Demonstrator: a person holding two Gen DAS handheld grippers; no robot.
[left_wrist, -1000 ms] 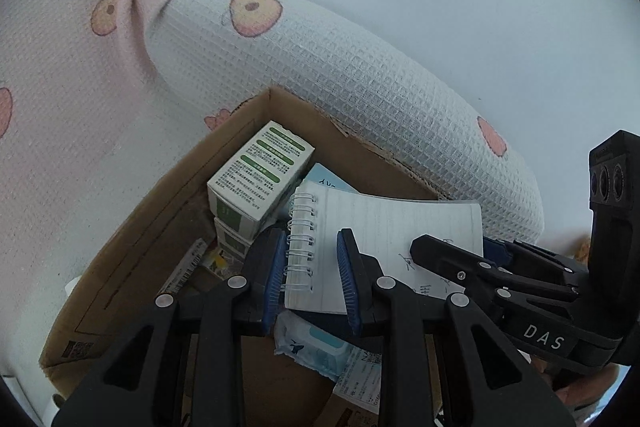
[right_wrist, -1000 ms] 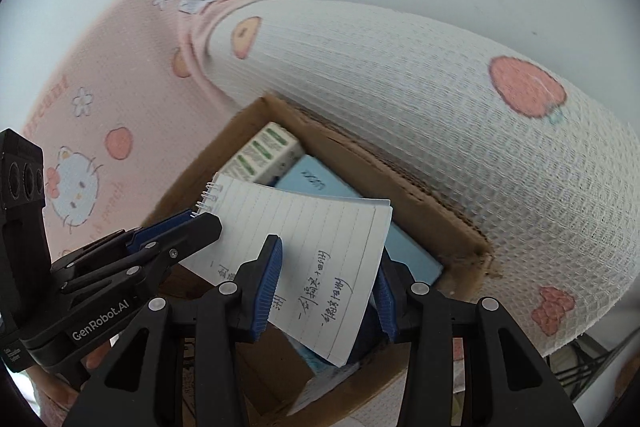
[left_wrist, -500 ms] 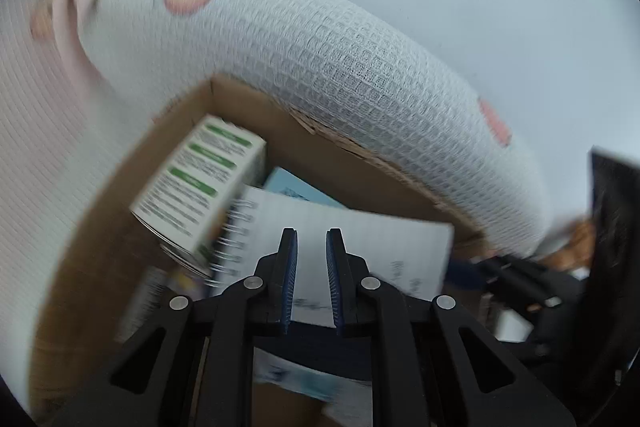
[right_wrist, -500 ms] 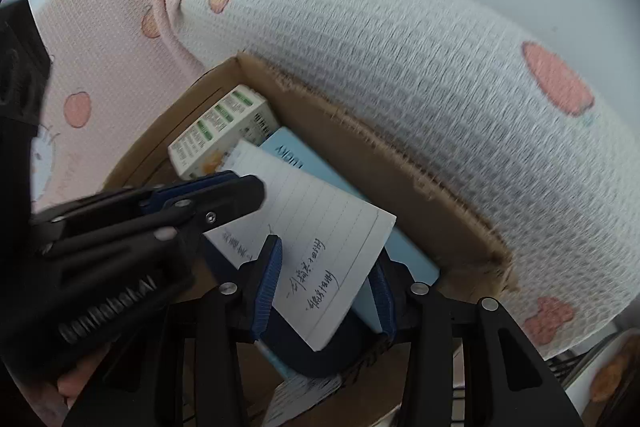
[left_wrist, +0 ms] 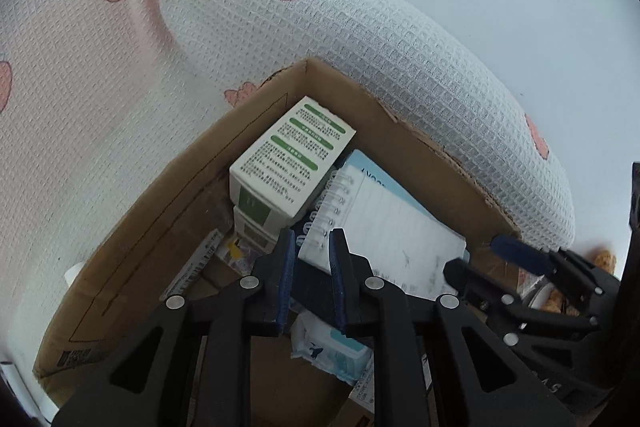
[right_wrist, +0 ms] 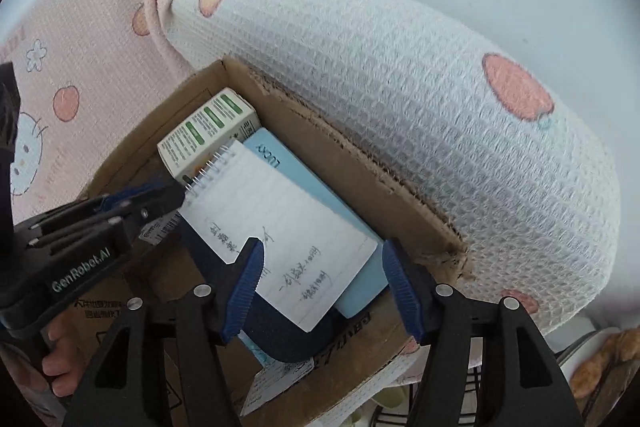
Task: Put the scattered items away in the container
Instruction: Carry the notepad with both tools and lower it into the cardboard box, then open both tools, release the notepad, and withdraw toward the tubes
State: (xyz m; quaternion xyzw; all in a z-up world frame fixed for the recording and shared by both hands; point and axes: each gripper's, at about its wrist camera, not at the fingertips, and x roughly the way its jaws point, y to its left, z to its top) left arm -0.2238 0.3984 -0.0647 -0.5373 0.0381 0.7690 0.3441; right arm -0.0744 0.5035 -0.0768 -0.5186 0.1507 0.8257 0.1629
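Note:
A white spiral notebook (left_wrist: 384, 227) (right_wrist: 280, 211) with handwriting lies tilted in the cardboard box (left_wrist: 140, 247) (right_wrist: 340, 163), on a light blue item (right_wrist: 296, 171). My right gripper (right_wrist: 321, 243) (left_wrist: 474, 255) straddles its lower edge. Its jaws are opening and the pads stand clear of the pages. My left gripper (left_wrist: 312, 239) (right_wrist: 178, 193) is at the notebook's spiral corner, jaws nearly together and just starting to part. I cannot tell whether they pinch the dark cover. A green-and-white carton (left_wrist: 292, 167) (right_wrist: 208, 131) leans in the box's far corner.
A rolled white waffle blanket (left_wrist: 360, 39) (right_wrist: 400, 87) presses against the box's far wall, on a pink cartoon-print sheet (right_wrist: 80, 47). A pack of wipes (left_wrist: 328, 347) and papers lie on the box floor. A person's fingers (right_wrist: 56, 359) hold the left gripper.
The right jaws have widened off the notebook, which has settled lower into the box. The left jaws closed from around the spiral binding, and that gripper dropped towards the box.

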